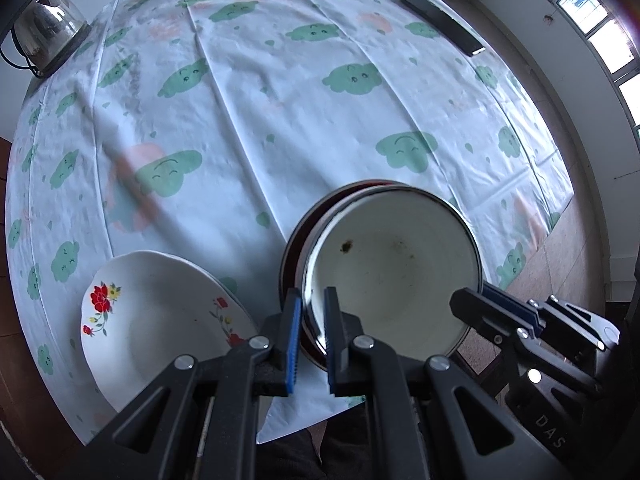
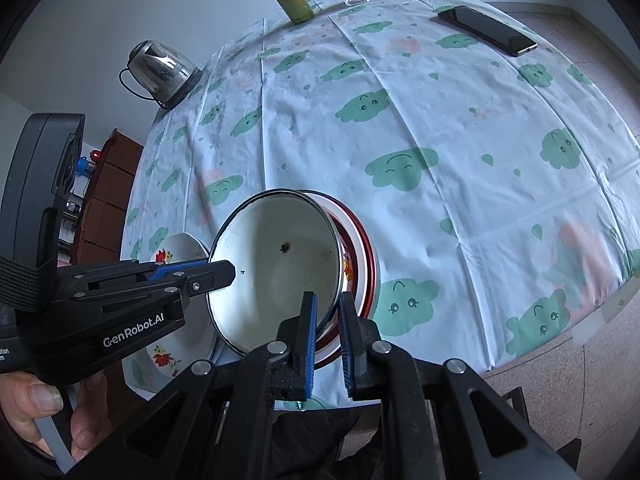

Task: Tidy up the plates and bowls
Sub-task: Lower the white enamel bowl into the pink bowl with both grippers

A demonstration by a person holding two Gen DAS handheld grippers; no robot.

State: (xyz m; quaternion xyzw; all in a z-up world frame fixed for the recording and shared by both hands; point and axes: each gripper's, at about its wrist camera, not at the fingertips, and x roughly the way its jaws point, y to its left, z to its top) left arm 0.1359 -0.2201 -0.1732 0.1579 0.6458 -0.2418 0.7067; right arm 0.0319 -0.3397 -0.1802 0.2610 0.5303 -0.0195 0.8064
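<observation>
Bowl [image 1: 394,268] sits low and centre in the frame, tilted inside a red-rimmed plate [image 2: 366,256]. Left gripper [image 1: 314,320] clamps its left rim, right gripper [image 2: 327,320] its near rim. Flowered plate [image 1: 160,316] rests lower left on the tablecloth [image 1: 280,112].

Left gripper [image 1: 312,336]: black angular linkage arms with triangular cut-outs, round silver pivot screws, blue ribbed pads [image 1: 294,344] lining both fingers. White "GenRobot.AI" lettering on its side; black woven strap at the rear.

Right gripper [image 2: 329,344]: same build; "DAS" embossed on its body.

Hand [image 2: 36,412]: thumbnail visible.
</observation>
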